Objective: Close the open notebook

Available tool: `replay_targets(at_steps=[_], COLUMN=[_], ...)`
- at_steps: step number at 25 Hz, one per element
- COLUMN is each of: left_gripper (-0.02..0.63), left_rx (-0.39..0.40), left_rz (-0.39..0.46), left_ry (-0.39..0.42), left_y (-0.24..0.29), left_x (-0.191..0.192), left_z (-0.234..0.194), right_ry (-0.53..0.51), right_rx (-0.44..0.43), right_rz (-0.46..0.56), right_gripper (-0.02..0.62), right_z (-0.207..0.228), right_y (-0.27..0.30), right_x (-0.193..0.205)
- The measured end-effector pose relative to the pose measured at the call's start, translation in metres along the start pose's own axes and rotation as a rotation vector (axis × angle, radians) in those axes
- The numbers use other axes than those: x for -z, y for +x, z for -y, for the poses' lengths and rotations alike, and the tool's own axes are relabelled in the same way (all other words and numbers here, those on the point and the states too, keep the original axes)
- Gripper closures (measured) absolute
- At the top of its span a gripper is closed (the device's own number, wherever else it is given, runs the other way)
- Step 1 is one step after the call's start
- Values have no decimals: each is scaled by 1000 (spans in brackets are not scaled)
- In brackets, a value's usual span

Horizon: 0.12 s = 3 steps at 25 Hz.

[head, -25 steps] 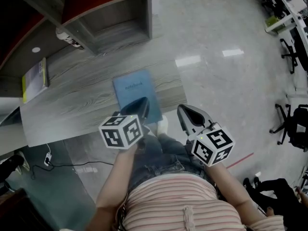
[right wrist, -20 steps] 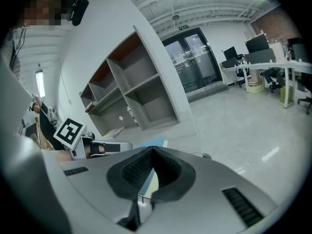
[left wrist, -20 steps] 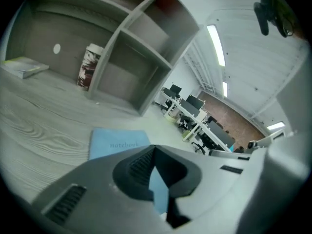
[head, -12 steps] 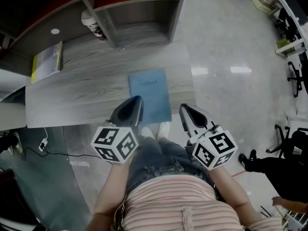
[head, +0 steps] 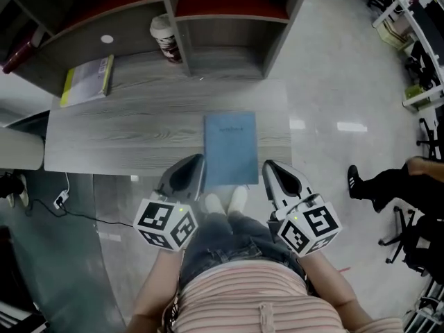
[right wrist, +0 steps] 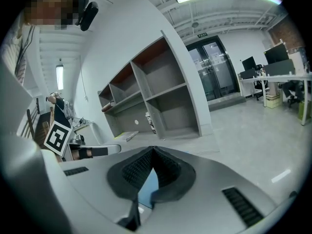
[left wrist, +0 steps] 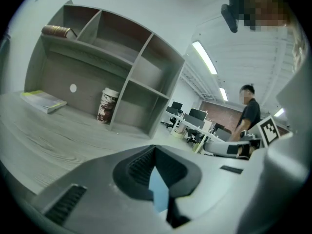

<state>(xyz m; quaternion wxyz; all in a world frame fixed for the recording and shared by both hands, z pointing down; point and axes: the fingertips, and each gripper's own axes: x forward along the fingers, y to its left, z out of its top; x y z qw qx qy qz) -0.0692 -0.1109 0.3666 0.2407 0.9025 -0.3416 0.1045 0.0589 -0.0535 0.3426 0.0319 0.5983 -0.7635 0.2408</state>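
A blue notebook (head: 230, 148) lies closed and flat on the grey wooden desk (head: 125, 130), near its front edge. My left gripper (head: 194, 159) hovers just off the notebook's near left corner, jaws shut, nothing between them. At the near right corner my right gripper (head: 269, 165) is also shut and empty. Neither touches the notebook. In the left gripper view the shut gripper (left wrist: 153, 147) shows a sliver of blue notebook (left wrist: 158, 191) through the gap behind the tips. The right gripper view shows the same: shut gripper (right wrist: 152, 149) with blue notebook (right wrist: 148, 191) behind.
A shelf unit (head: 229, 19) stands at the desk's back, with a paper cup (head: 166, 39) beside it. A yellow-edged booklet (head: 87, 78) lies at the desk's back left. A cable (head: 62, 200) runs on the floor at left. Another person's leg (head: 388, 179) and office chairs (head: 416, 248) are at right.
Both grippers have drawn back toward my body and risen. The left one, which overlapped the notebook's near edge, now sits off its corner. The notebook has stayed closed.
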Motion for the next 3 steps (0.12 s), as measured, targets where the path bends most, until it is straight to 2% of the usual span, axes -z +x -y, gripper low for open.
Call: replay_targets(at_steps=[3], left_gripper=[594], left_rx=[-9], left_rz=[15], left_ry=[23], left_y=[-11], left_x=[-4], left_z=[-1], right_ry=[-6], right_rx=[-5], right_rz=[13], right_gripper=[588], right_z=[-8], right_y=[-3], right_x=[-2])
